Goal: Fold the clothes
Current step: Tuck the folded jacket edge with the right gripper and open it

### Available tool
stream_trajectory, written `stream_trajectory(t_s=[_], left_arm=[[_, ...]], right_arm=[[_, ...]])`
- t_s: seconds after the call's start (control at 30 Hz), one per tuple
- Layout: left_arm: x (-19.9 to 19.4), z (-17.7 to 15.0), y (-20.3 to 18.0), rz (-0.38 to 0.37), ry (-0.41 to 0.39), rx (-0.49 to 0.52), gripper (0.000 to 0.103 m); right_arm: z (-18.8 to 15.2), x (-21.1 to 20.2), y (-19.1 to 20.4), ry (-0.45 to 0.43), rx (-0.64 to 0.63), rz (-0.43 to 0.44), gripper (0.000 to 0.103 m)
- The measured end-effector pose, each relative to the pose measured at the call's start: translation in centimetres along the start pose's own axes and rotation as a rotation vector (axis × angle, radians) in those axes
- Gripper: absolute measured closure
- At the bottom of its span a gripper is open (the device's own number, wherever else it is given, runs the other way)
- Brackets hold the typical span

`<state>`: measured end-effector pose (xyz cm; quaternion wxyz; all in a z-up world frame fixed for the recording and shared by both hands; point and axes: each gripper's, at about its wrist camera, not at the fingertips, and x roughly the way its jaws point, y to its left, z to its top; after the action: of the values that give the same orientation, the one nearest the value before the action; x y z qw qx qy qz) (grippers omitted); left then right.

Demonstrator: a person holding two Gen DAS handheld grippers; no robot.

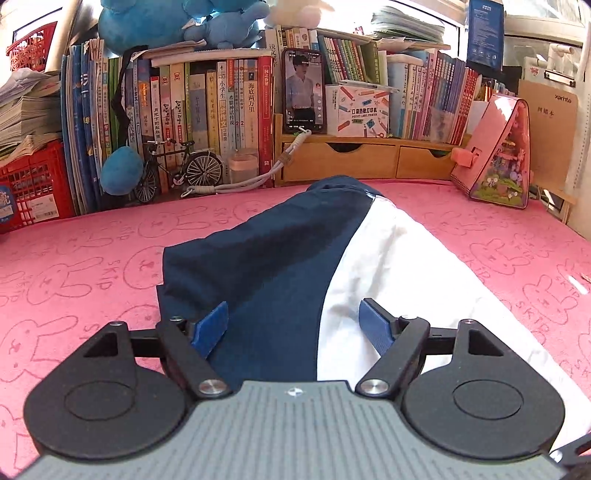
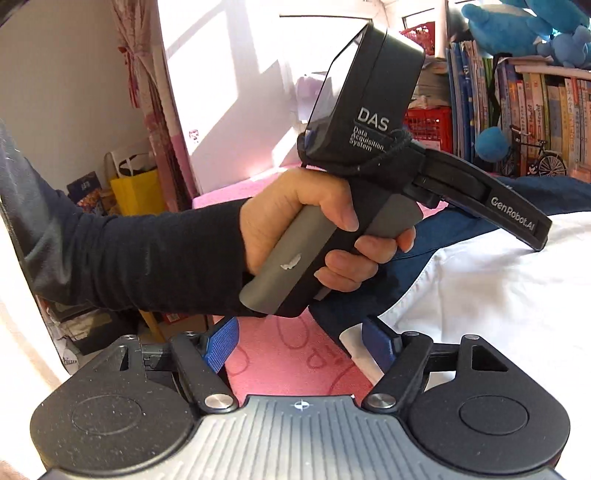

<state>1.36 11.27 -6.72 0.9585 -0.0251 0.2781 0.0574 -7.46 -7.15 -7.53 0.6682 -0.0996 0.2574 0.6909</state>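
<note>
My left tool [image 1: 293, 325] gapes over the navy-and-white fabric garment [image 1: 295, 258] at frame centre on the pink bunny-print worktop [image 1: 92, 258]; right tool [image 2: 301, 349] also apart, gripping nothing.

Garment [image 1: 295, 258] on mat [image 1: 92, 258], books [image 1: 207, 107] behind, w/ toy house [image 1: 495, 155] back-right

garment: folded cloth garment [image 1: 295, 258], navy blue on its left part, white on its right
table cover: pink fabric table cover [image 1: 92, 266] printed with darker pink rabbit outlines and letters
gripper pads: blue ribbed pads [image 1: 210, 326] on black arms
crate: red plastic lattice crate [image 1: 33, 181], far left
plush toy: blue plush toy [image 1: 166, 22] on the books
sleeve: black sleeve [image 2: 147, 258]
</note>
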Motion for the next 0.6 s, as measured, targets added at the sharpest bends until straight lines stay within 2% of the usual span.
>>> stream_trajectory(t_s=[0.1, 0.13, 0.2, 0.27, 0.33, 0.37, 0.43, 0.5, 0.57, 0.6], left_arm=[[-0.2, -0.5, 0.5, 0.010, -0.001, 0.011, 0.019], [-0.3, -0.6, 0.5, 0.012, -0.002, 0.006, 0.019], [-0.4, -0.8, 0.4, 0.024, -0.004, 0.001, 0.018], [-0.7, -0.7, 0.2, 0.047, -0.003, 0.004, 0.018], [-1.9, 0.1, -0.2, 0.074, -0.007, 0.019, 0.024], [-2.8, 0.7, -0.6, 0.062, -0.030, 0.024, 0.026], [-4.6, 1.9, -1.2, 0.036, -0.074, 0.035, 0.025], [-5.4, 2.9, -2.4, 0.014, -0.085, 0.031, 0.024], [-5.5, 3.8, -3.9, 0.000, -0.091, 0.030, 0.022], [-5.2, 4.1, -4.7, -0.002, -0.095, 0.034, 0.019]], right_arm=[[0.0, -3.9, -0.7, -0.089, 0.026, -0.091, 0.027], [0.2, -5.4, -1.6, -0.125, 0.057, -0.155, 0.026], [0.3, -7.7, -4.1, -0.196, 0.159, -0.281, 0.017], [0.0, -9.9, -8.9, -0.253, 0.397, -0.366, 0.017], [-1.0, -11.7, -13.5, -0.305, 0.648, -0.371, 0.018], [-1.7, -12.1, -15.0, -0.322, 0.725, -0.355, 0.020], [-2.5, -12.0, -16.7, -0.323, 0.785, -0.379, 0.030], [-2.7, -11.5, -17.4, -0.319, 0.799, -0.433, 0.057], [-3.1, -11.3, -17.8, -0.345, 0.819, -0.446, 0.068], [-3.2, -11.4, -18.1, -0.359, 0.833, -0.435, 0.068]])
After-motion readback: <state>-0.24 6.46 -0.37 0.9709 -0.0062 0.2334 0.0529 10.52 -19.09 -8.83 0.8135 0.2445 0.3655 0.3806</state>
